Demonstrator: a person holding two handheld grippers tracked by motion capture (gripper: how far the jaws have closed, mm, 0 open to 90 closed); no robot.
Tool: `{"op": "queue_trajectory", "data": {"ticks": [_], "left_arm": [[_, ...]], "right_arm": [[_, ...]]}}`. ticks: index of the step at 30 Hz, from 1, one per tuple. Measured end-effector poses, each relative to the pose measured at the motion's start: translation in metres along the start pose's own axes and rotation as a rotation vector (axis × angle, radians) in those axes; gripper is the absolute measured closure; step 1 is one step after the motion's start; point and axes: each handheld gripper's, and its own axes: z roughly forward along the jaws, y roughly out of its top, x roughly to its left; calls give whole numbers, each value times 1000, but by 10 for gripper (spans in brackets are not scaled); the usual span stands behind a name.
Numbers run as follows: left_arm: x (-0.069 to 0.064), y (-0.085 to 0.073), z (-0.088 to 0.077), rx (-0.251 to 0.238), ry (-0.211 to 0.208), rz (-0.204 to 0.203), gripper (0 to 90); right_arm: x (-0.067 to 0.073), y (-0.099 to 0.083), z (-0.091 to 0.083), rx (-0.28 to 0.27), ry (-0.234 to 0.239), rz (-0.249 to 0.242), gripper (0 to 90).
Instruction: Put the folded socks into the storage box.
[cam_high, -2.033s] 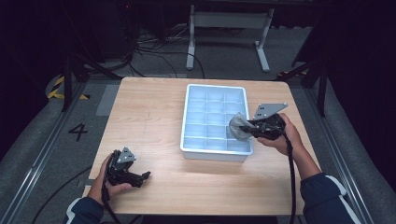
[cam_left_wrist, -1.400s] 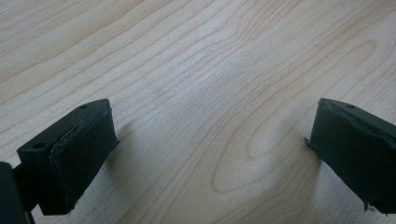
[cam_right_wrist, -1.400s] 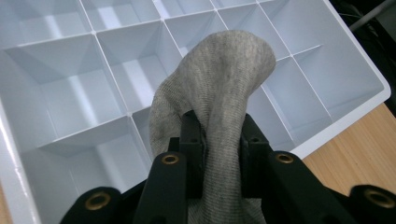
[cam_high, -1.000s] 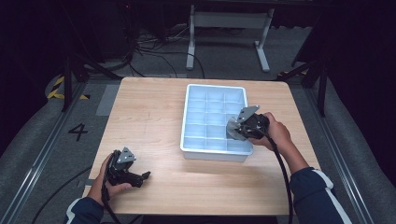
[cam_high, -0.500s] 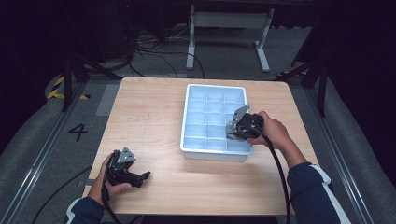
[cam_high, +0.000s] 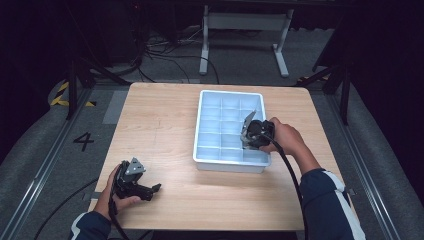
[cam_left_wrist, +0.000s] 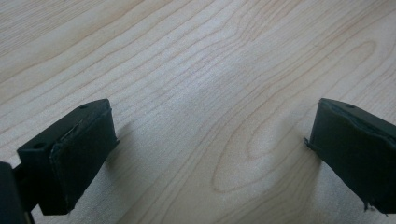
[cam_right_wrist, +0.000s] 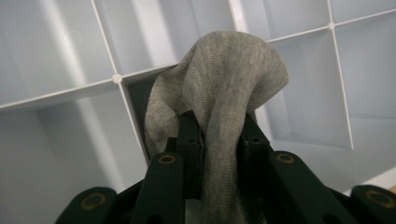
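**A:** So where's this one at? Looks to me like the right gripper (cam_high: 248, 134) is poking down into the divided tray (cam_high: 202, 131), near its front right corner.

**B:** Yep, and from the right gripper view it's clamped on a grey cloth (cam_right_wrist: 219, 93), maybe a sock, hard to say. The fabric bunches up over the jaws and hangs right above a divider crossing (cam_right_wrist: 116, 78), so it's inside the tray but I can't tell which compartment it ends up in.

**A:** So carried over, not let go yet?

**B:** That's my read. Getting it to the tray is basically done. What's left is pushing it into one cell and releasing. The compartments I can see look bare.

**A:** And the left gripper (cam_high: 148, 190)?

**B:** Parked on the bench (cam_high: 160, 120) at the near left corner, jaws spread wide with nothing between them, just wood grain underneath.
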Motion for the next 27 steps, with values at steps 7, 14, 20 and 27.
{"op": "queue_trajectory", "data": {"ticks": [7, 14, 20, 27], "left_arm": [[0, 0, 0, 0, 0, 0, 8], [0, 0, 0, 0, 0, -1, 8], [0, 0, 0, 2, 1, -2, 9], [0, 0, 0, 2, 1, -1, 9]], "right_arm": [[0, 4, 7, 44, 14, -1, 753], [0, 8, 18, 107, 32, -8, 753], [1, 9, 18, 115, 27, 3, 696], [-1, 2, 6, 54, 41, 37, 624]]}}
